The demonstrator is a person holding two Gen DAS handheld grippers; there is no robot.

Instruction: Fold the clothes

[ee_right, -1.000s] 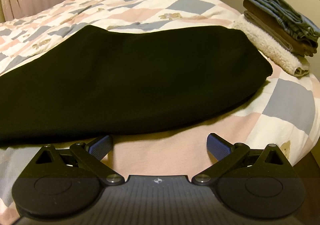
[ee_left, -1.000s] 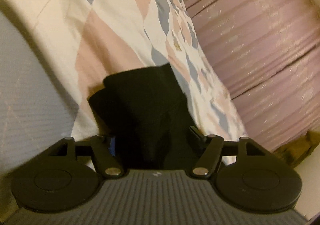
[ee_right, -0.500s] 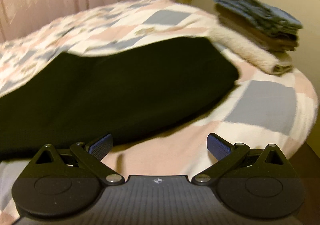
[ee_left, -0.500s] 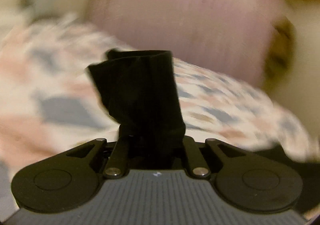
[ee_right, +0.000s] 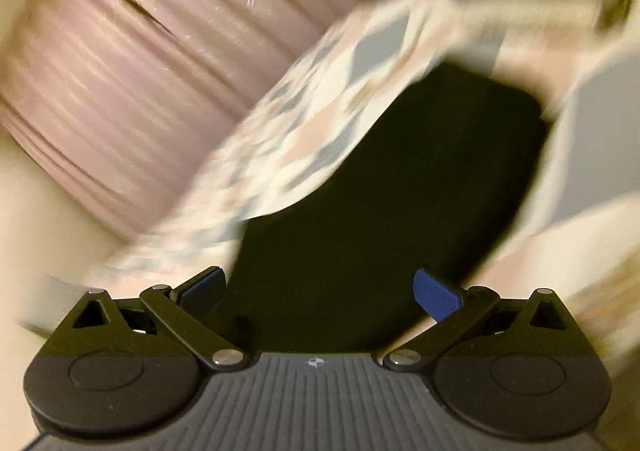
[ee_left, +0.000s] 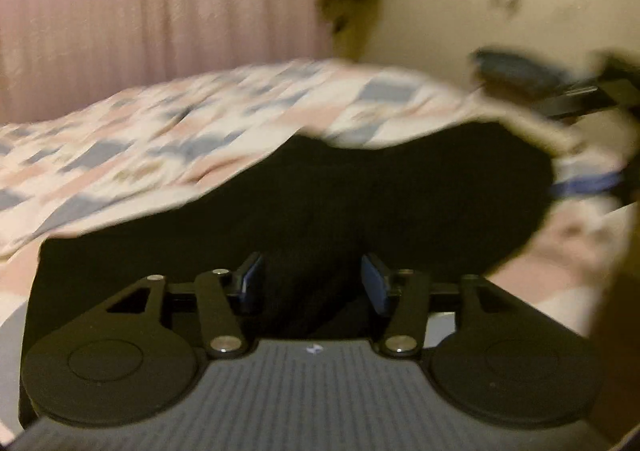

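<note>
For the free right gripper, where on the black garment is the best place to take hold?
Probably the near edge of the black garment, approached from the bed's near side: the open right gripper already faces that edge, and the cloth lies flat on the quilt.

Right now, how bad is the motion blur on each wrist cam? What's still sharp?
Left wrist: moderate smear on the quilt and curtain; left gripper body crisp, black garment edges soft. Right wrist: heavy rotational streaking on the curtain and quilt, horizon tilted; only the right gripper is sharp. Both warm, dim lighting; no glare.
</note>
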